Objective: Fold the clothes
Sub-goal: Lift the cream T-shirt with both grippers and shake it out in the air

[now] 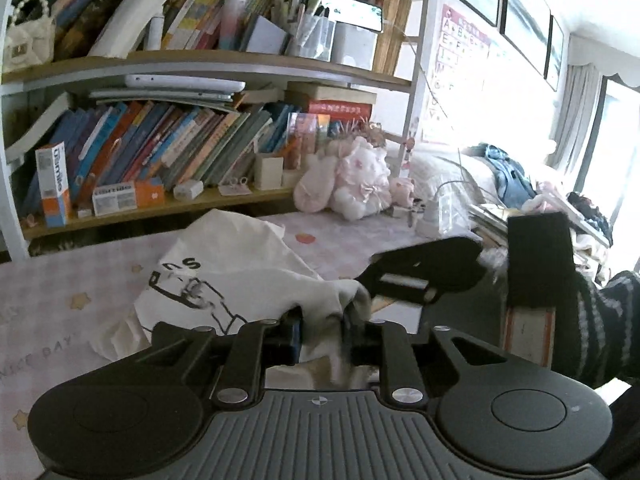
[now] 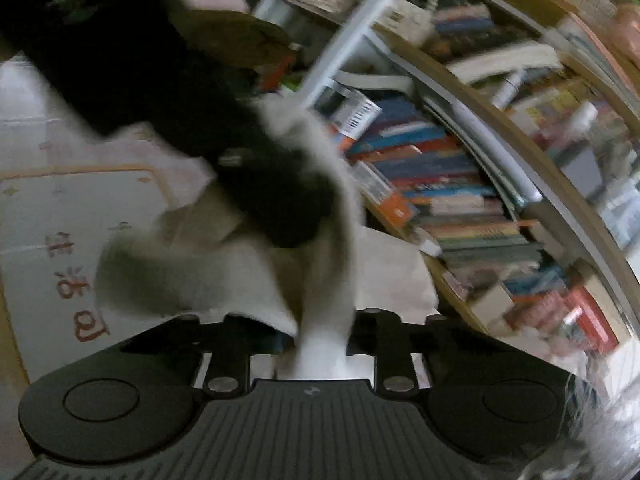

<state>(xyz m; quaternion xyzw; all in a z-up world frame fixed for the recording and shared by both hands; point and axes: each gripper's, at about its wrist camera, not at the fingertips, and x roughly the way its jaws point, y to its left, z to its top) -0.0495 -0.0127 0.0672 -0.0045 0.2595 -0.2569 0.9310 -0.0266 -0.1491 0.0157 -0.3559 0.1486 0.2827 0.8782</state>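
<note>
A white T-shirt (image 1: 224, 276) with a black line print lies bunched on the pink patterned cover (image 1: 60, 304). My left gripper (image 1: 322, 332) is shut on a fold of its near edge, which shows between the fingers. Just right of that, the right gripper (image 1: 376, 276) comes in at the same bunched edge, with a striped sleeve (image 1: 600, 320) behind it. In the blurred right wrist view, a strip of the white T-shirt (image 2: 324, 280) runs up from between the fingers of my right gripper (image 2: 320, 344), which is shut on it. The left gripper (image 2: 260, 188) is a dark shape ahead.
A packed bookshelf (image 1: 200, 196) runs along the back edge of the cover, with pink plush toys (image 1: 352, 184) at its right end. Piled clothes and bedding (image 1: 508, 184) lie at the far right by the window. A pale mat with red characters (image 2: 68, 264) is at the left.
</note>
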